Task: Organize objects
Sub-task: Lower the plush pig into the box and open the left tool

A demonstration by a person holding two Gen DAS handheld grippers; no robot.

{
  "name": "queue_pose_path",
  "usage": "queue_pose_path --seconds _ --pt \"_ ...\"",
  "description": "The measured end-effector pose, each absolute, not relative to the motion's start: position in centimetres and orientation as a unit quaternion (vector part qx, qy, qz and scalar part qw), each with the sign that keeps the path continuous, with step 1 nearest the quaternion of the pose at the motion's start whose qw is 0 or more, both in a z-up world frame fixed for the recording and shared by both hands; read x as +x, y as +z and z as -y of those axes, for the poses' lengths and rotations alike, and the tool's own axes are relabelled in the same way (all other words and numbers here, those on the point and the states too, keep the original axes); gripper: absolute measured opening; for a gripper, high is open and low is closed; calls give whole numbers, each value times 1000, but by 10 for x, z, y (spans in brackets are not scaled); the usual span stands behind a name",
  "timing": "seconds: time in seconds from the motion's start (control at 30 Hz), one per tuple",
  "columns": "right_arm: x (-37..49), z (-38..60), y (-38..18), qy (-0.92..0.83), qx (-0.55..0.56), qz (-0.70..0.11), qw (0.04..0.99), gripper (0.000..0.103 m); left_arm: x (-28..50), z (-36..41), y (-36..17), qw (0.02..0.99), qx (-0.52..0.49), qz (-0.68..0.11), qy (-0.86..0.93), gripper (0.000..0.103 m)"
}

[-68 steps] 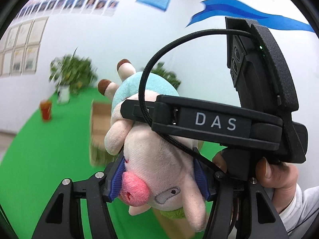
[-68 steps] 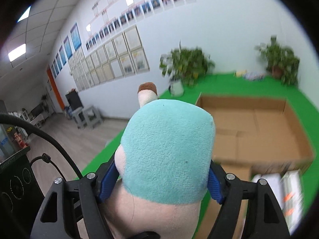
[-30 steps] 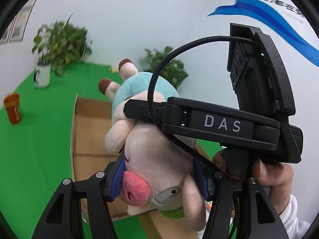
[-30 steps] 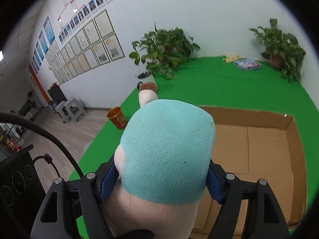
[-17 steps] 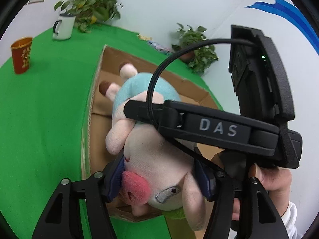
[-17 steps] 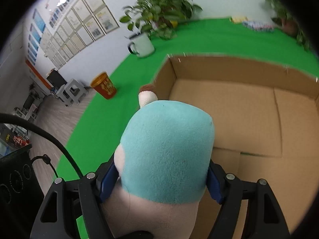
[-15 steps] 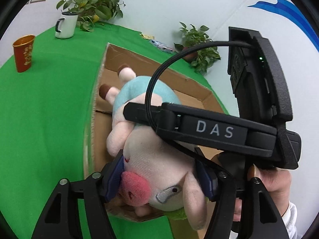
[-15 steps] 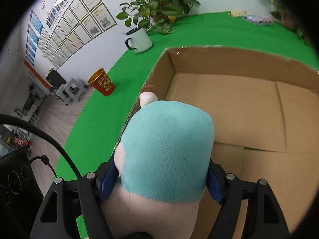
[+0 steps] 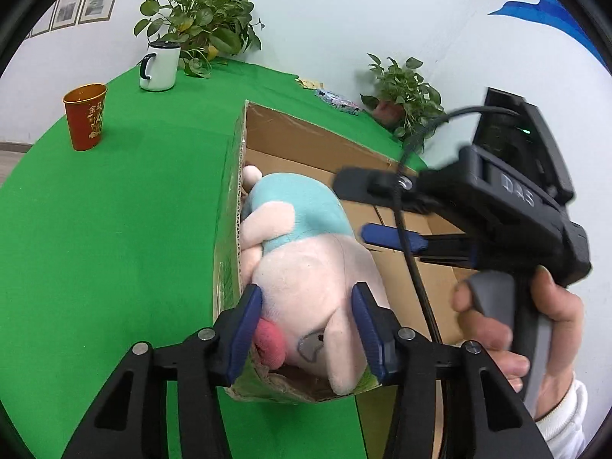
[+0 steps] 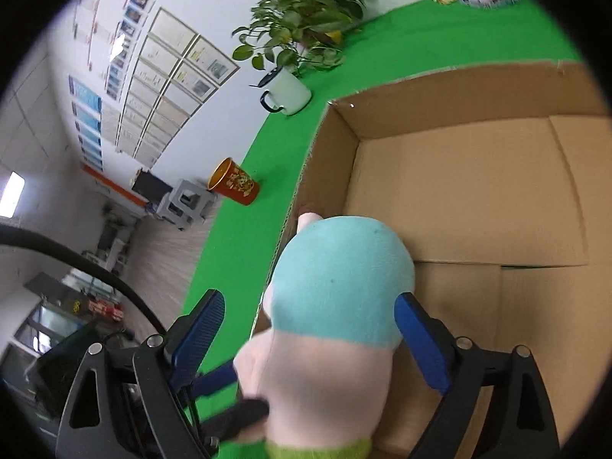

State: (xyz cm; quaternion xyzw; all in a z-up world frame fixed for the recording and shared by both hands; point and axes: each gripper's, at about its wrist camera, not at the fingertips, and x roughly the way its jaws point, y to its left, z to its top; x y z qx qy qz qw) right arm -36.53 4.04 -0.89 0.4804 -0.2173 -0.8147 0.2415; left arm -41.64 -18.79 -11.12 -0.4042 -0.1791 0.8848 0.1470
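Observation:
A pink plush pig (image 9: 306, 267) in a teal shirt lies inside the open cardboard box (image 9: 306, 141), against its left wall. My left gripper (image 9: 306, 329) is open, its blue pads either side of the pig's head with small gaps. My right gripper (image 10: 306, 329) is open wide around the pig's teal back (image 10: 340, 283), not pressing it. In the left wrist view the right gripper (image 9: 394, 237) reaches over the box from the right.
A red paper cup (image 9: 85, 114) and a white enamel mug (image 9: 158, 65) stand on the green table left of the box. Potted plants (image 9: 199, 38) line the back wall. Small packets (image 9: 336, 97) lie at the table's far edge.
Both grippers lowered the pig into the box and opened, letting go of it. The right gripper has drawn back to the right.

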Motion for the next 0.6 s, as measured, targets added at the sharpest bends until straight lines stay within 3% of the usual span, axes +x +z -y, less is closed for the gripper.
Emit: queue_pose_path --seconds 0.13,0.4,0.5,0.57,0.6 --pt "-362 -32 -23 -809 522 169 209 89 -414 183 -112 143 -403 169 888 43" --pt "-357 -26 -43 -810 521 185 197 85 -360 159 -91 131 -408 148 891 41" --pt "-344 -29 -24 -827 502 169 188 84 -347 160 -82 122 -404 142 895 41" --pt "-330 -35 1 -845 470 164 192 84 -329 159 -69 110 -385 123 908 46" --pt "-322 -38 11 -852 457 163 197 87 -316 158 -60 108 -368 113 916 54"
